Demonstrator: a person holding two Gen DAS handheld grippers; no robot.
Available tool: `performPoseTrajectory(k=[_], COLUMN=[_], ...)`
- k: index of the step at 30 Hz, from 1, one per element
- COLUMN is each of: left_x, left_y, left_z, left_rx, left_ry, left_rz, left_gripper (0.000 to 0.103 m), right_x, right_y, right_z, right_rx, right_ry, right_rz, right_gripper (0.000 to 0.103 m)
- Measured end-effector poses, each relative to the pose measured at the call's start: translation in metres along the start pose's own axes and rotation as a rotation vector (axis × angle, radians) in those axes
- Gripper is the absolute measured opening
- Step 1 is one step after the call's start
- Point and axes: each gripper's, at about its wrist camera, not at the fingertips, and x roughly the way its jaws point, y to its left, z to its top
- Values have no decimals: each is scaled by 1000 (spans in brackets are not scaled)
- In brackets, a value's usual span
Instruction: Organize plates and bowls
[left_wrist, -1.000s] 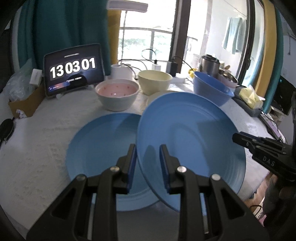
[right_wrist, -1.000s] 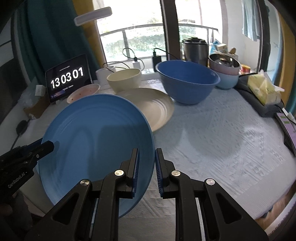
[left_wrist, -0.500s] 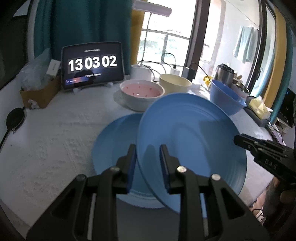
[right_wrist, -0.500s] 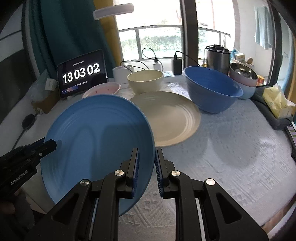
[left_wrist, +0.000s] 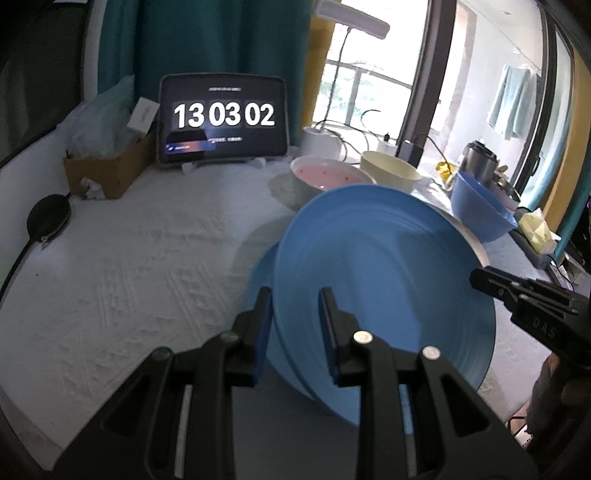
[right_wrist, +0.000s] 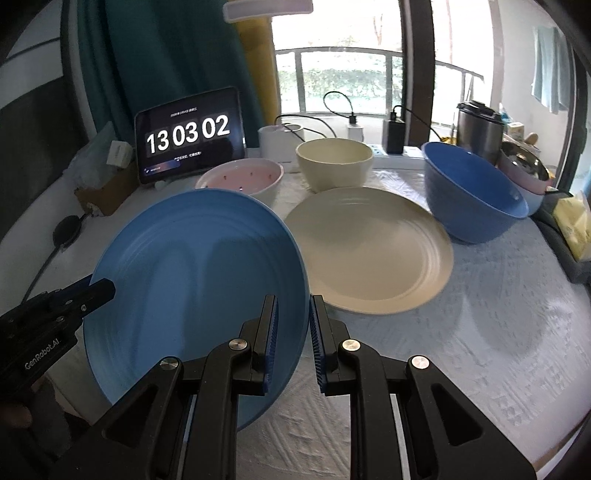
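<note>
Item — blue plate (right_wrist: 195, 280), held tilted above the desk (right_wrist: 480, 332), gripped at opposite rims by two tools. Left gripper (left_wrist: 295, 325): jaws narrow, closed on the plate's near-left rim. Right gripper (right_wrist: 290, 328): jaws narrow, closed on the plate's right rim; both grips look unchanged over the last second.

Second blue plate (left_wrist: 262, 280): flat on the desk, now mostly hidden under the held one; only a sliver shows at its left edge in the left wrist view.

Change noted — a second ago the held plate hung right of the lying blue plate, with most of that plate visible; it has since been carried leftward across the desk and now overlaps it. The cream plate (right_wrist: 369, 251), earlier half covered in the right wrist view, is now fully exposed.

Far row: pink bowl (right_wrist: 243, 179), cream bowl (right_wrist: 334, 162), large blue bowl (right_wrist: 472, 192), clock tablet (right_wrist: 188, 134) behind.

Meaning for the task, as judged: blue-on-blue stacking is under way. The held plate seems nearly above its match; levelling, lowering and release remain.
</note>
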Motion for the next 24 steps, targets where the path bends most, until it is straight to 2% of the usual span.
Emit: performPoseTrajectory(k=[12, 24], left_x=[20, 15], left_y=[17, 14], left_z=[0, 2], left_rx=[-29, -57], left_ry=[64, 42], left_rz=[19, 43], left_gripper=[28, 36], right_x=[26, 27], right_y=[16, 10], right_z=[9, 9], right_rx=[-14, 6], right_ry=[41, 39], right_rz=[8, 11], right_gripper=[19, 19])
